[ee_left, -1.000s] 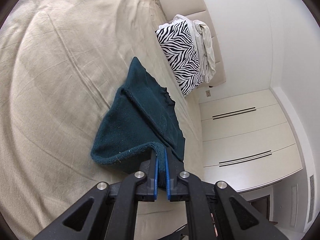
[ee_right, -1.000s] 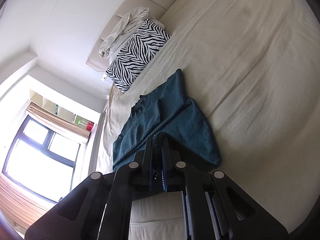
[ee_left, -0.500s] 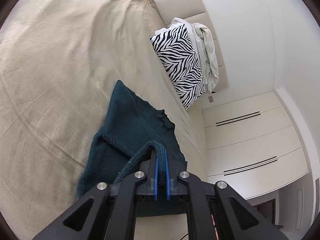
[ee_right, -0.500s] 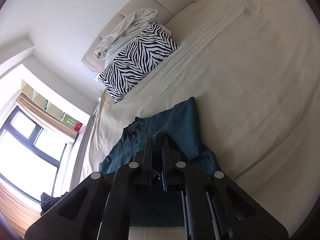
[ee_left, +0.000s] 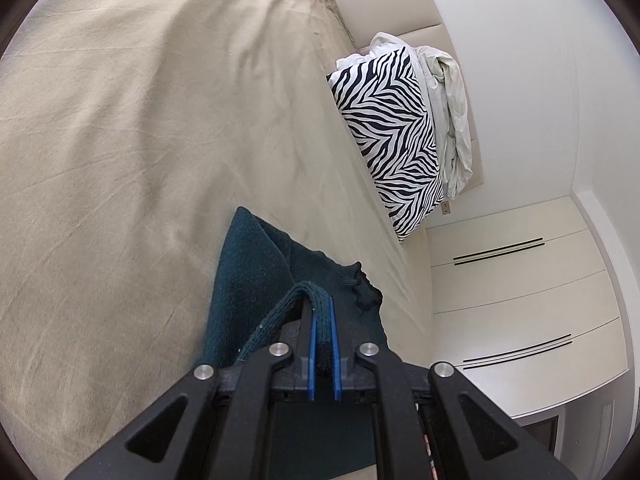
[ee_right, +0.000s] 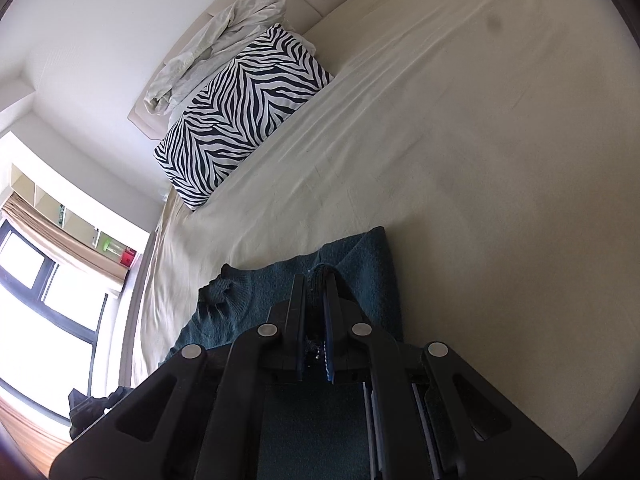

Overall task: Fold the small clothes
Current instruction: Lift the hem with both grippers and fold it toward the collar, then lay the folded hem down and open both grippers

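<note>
A small dark teal knitted garment [ee_left: 248, 280] lies on the beige bed sheet [ee_left: 140, 140]. My left gripper [ee_left: 320, 302] is shut on a ribbed edge of it, and the fabric loops up between the blue pads. In the right wrist view the same teal garment [ee_right: 360, 256] spreads under and ahead of my right gripper [ee_right: 318, 280], which is shut on another fold of the cloth. The neck opening [ee_right: 222, 292] shows to the left of the right gripper's fingers. The part of the garment under both grippers is hidden.
A zebra-striped pillow [ee_left: 392, 136] leans at the headboard with a crumpled pale sheet [ee_left: 448, 92] behind it. White wardrobe doors [ee_left: 512, 292] stand beyond the bed's side. A window [ee_right: 44, 280] with a shelf is at left in the right wrist view.
Both grippers have carried their held edges over the garment towards its far end, so the lifted fold now lies lower and closer. The pillow looms larger in both views.
</note>
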{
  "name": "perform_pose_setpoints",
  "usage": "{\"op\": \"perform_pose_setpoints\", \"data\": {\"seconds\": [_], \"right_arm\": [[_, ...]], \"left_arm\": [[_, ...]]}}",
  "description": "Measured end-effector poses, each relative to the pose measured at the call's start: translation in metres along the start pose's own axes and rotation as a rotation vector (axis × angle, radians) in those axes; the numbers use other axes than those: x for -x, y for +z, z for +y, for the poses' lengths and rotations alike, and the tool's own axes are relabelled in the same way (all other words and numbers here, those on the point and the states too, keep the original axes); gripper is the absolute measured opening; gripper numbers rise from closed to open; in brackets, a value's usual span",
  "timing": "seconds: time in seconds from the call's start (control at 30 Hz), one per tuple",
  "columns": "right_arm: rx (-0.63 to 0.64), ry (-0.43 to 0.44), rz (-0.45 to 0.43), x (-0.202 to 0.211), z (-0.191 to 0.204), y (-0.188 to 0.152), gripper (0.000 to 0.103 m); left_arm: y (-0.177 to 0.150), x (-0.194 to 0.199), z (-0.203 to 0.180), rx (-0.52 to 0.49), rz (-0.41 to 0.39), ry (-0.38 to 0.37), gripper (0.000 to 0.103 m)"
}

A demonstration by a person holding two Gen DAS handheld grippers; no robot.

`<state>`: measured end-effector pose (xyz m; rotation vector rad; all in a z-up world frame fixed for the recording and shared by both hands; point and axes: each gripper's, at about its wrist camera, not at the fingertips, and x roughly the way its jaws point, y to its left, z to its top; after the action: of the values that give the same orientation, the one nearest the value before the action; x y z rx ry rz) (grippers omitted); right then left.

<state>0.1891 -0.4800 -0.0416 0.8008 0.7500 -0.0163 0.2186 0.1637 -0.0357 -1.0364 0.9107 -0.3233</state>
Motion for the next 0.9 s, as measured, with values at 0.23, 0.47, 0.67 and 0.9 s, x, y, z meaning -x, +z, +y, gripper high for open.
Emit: {"op": "perform_pose_setpoints", "data": {"seconds": [0.23,0.47,0.67,0.9], "right_arm": [[-0.054,-0.061,0.04,-0.059,-0.021,0.017,0.012],[-0.042,-0.079,-0.029,-0.053,-0.03,0.017,0.072],[0.026,-0.103,-0.035,-0.011,-0.027,-0.002,0.072],[0.217,-0.146,0.002,0.031,-0.009,-0.057,0.07]], "left_arm": [[0.02,-0.05,0.014,-0.038,0.024,0.112,0.016],[0.006,-0.036,0.013,-0.065,0.007,0.097,0.039],[-0.015,0.001,0.003,-0.128,-0.053,0.108,0.051],[-0.071,0.019,0.009,-0.23,-0.027,0.191,0.051]]}}
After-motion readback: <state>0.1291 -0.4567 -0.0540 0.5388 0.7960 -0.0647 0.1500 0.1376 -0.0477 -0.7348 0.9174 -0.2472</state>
